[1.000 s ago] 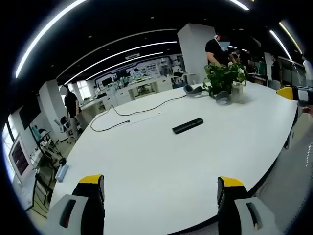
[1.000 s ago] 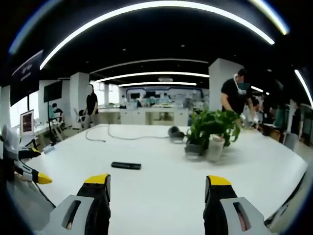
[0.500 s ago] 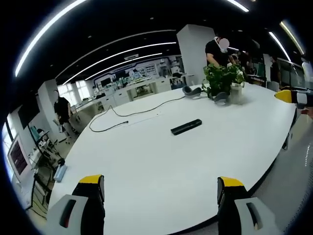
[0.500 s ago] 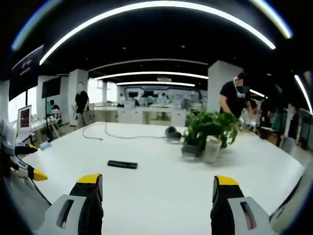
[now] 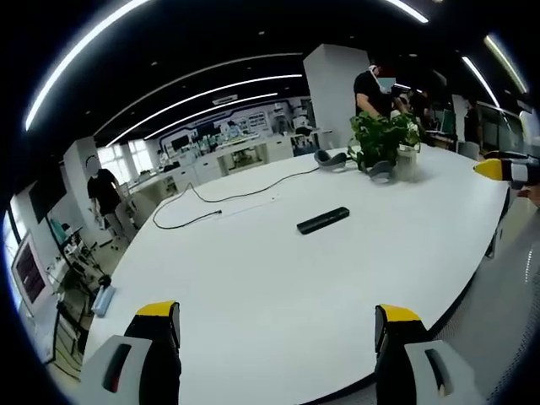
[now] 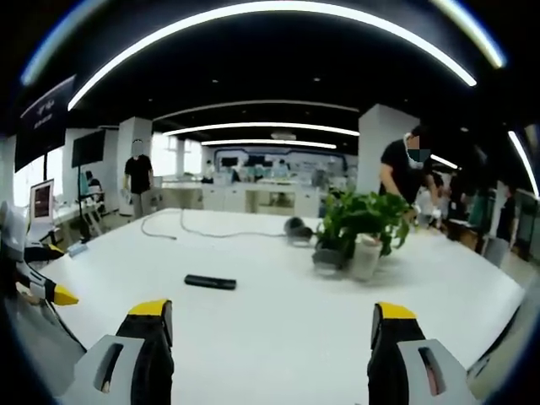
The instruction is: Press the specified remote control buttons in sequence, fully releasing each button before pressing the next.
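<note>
Lying flat at frame centre on the white oval tabletop [image 5: 253, 295], slim black plastic remote control [image 5: 323, 220], likely light and prone to sliding, needing top-down presses; left claw [image 5: 278, 325] and right claw [image 6: 272, 321] both hanging spread, empty.

Open-plan office with curved ceiling light strips [image 6: 270, 17], white pillars [image 5: 333, 84], and a large white table [image 5: 278, 287].

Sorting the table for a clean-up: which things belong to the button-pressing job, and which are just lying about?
For the job:
remote control
left gripper
right gripper

Lying about:
potted plant
headphones
black cable
</note>
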### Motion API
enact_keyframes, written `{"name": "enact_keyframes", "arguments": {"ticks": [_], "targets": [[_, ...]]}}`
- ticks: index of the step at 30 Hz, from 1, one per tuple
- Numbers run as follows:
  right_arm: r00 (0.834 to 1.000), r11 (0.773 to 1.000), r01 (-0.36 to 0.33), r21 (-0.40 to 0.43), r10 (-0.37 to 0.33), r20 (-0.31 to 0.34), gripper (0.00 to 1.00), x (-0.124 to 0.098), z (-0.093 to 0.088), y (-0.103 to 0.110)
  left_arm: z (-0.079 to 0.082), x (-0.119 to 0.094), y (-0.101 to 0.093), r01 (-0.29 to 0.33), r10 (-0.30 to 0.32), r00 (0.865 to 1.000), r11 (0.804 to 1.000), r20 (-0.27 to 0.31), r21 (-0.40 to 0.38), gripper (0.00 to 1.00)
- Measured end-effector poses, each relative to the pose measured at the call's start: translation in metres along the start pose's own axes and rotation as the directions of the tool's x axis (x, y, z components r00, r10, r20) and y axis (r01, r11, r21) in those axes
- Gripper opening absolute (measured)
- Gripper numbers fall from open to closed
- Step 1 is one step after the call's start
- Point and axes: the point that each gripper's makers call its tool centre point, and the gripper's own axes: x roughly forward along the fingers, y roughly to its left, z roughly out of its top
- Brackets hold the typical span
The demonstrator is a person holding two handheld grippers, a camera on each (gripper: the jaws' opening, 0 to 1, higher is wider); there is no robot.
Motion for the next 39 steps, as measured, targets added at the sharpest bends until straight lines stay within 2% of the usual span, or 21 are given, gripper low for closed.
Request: {"name": "enact_keyframes", "arguments": {"ticks": [3,8,11,12,14,17,19,24,26,33,38,39], "targets": [[1.0,1.0,0.001,0.001,-0.001,0.004,0.96,0.0,0.001,0.0,0.002,-0.003,0.002,0.013,-0.013,1.0,1.0,-0.004,0.018,1.0],[1.0,1.0,-0.003,0.006,0.003,-0.003,0.94,0.0,-0.001,0.0,0.018,-0.005,0.004,0.094,-0.09,0.995,0.992,-0.041,0.08,0.94],[1.0,1.0,-0.004,-0.004,0.004,0.0,0.94,0.0,0.0,0.001,0.025,-0.001,0.004,0.141,-0.132,0.988,0.983,-0.086,0.114,0.95],[1.0,1.0,-0.006,-0.003,0.006,-0.003,0.93,0.0,-0.001,0.001,0.026,0.001,0.001,0.18,-0.165,0.979,0.976,-0.122,0.121,0.93],[1.0,1.0,-0.018,0.013,0.018,-0.009,0.89,0.0,-0.002,0.002,0.04,0.007,0.004,0.175,-0.162,0.982,0.975,-0.1,0.138,0.92],[1.0,1.0,-0.018,0.015,0.018,-0.013,0.83,-0.001,-0.003,0.002,0.052,0.015,0.001,0.218,-0.202,0.973,0.963,-0.115,0.158,0.92],[0.999,0.999,-0.031,0.026,0.031,-0.028,0.78,-0.001,-0.005,0.005,0.06,0.023,-0.004,0.264,-0.243,0.961,0.948,-0.132,0.179,0.92],[0.996,0.998,-0.051,0.022,0.052,-0.074,0.62,0.0,-0.012,0.009,0.072,0.049,-0.01,0.336,-0.291,0.936,0.904,-0.196,0.264,0.9],[0.995,0.998,-0.053,0.018,0.054,-0.083,0.6,0.001,-0.013,0.01,0.079,0.059,-0.012,0.352,-0.306,0.932,0.895,-0.195,0.275,0.9],[0.988,0.997,-0.07,0.014,0.071,-0.14,0.48,0.002,-0.022,0.014,0.091,0.087,-0.019,0.423,-0.366,0.901,0.856,-0.231,0.297,0.85],[0.98,0.998,-0.065,0.009,0.065,-0.187,0.4,0.004,-0.03,0.013,0.094,0.109,-0.026,0.481,-0.406,0.871,0.818,-0.276,0.314,0.82],[0.978,0.998,-0.063,0.008,0.063,-0.197,0.37,0.004,-0.032,0.013,0.095,0.115,-0.027,0.491,-0.41,0.866,0.806,-0.286,0.332,0.82]]}}
